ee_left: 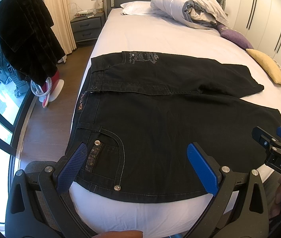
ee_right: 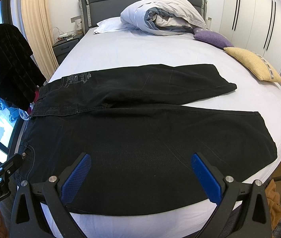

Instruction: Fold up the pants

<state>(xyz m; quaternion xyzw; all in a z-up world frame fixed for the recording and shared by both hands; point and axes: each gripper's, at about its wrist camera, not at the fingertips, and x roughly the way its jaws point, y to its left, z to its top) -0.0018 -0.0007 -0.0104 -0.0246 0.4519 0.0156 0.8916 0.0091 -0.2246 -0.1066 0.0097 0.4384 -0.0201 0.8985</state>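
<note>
Cushions: purple cushion point(ee_right: 212, 37) and yellow cushion point(ee_right: 253, 63) are lying beyond the legs.
Pants point(ee_right: 140, 130): lying flat, legs splaying apart.
Left gripper point(ee_left: 138, 168): hovering, fingers spread.
Right gripper point(ee_right: 140, 176): hovering, fingers spread.

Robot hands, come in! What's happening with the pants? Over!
Left gripper open, right gripper open, both empty. Black pants spread flat on bed, legs apart, unfolded. Nothing lying on them.

Ahead of jaws: flat black denim pants point(ee_right: 140, 138), nothing raised.
Beyond: bare white bedsheet point(ee_right: 130, 49).
Far right: yellow square cushion point(ee_right: 253, 63).
</note>
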